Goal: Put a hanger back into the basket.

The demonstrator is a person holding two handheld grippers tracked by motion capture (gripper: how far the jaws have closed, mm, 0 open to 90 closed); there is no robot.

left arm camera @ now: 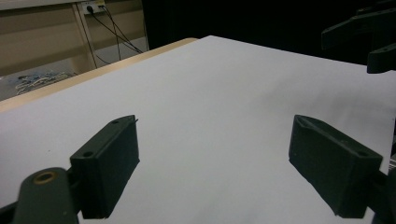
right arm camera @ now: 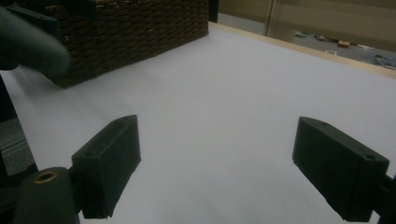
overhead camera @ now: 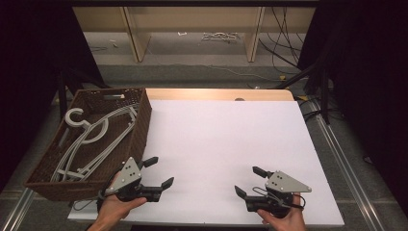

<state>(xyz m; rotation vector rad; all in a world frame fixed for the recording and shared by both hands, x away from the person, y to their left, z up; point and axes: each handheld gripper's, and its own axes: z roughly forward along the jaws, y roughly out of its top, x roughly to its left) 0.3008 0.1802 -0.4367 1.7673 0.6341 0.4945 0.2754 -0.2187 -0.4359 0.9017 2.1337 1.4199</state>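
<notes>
A dark brown wicker basket (overhead camera: 142, 126) stands at the table's left edge with several grey plastic hangers (overhead camera: 89, 139) lying inside. My left gripper (overhead camera: 159, 172) rests near the front edge just right of the basket, open, nothing between its jaws. My right gripper (overhead camera: 250, 181) sits at the front right, also open and empty, jaws pointing left. In the left gripper view my gripper (left arm camera: 215, 163) spans bare white surface, with the other gripper's jaws (left arm camera: 369, 39) at top right. In the right gripper view my gripper (right arm camera: 224, 163) faces the basket (right arm camera: 135, 32).
The white table top (overhead camera: 226, 144) has a wooden strip (overhead camera: 216, 94) along its far edge. Beyond lie grey floor, wooden shelf legs (overhead camera: 134, 33) and cables (overhead camera: 284, 43). Metal rails run beside the table on both sides.
</notes>
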